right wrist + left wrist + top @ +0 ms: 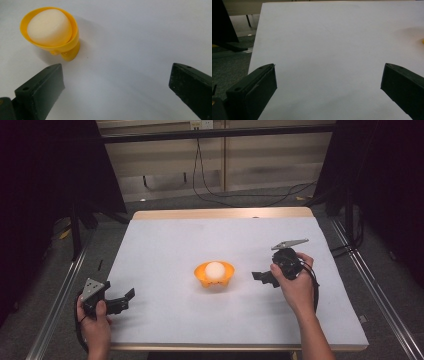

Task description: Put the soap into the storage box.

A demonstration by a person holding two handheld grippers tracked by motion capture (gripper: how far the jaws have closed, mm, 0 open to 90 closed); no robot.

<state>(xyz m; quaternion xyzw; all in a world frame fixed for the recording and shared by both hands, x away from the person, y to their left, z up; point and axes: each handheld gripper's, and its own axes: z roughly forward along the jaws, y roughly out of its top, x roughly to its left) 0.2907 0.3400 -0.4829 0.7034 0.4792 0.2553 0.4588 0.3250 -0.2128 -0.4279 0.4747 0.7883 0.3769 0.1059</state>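
High view. I see 1 orange bowl (pixel 214 275) near the centre of the white mat (pixel 165 245), holding 1 pale ball (pixel 215 269). The ball sits inside the rim, which I judge keeps it from rolling.

Right gripper (pixel 263 277), at 3 o'clock from the bowl, is held in the right hand (pixel 296 282) and points at 9 o'clock toward the bowl, near it but apart. In the right gripper view its 2 jaws stand wide apart with nothing between them except bare mat; the bowl (pixel 51 32) lies ahead at 11 o'clock, tilted toward the camera, with the ball (pixel 49 27) seated in it. I read this pose as a lined-up approach, the gap kept wide enough to take the bowl or the ball.

Left gripper (pixel 125 300), at 8 o'clock from the bowl and well apart from it, sits at the mat's near left edge in the left hand (pixel 95 325). In the left gripper view its 2 jaws are likewise spread wide and hold nothing; bare mat (pixel 324 50) lies ahead. I judge it parked clear, leaving the centre free for the right side.
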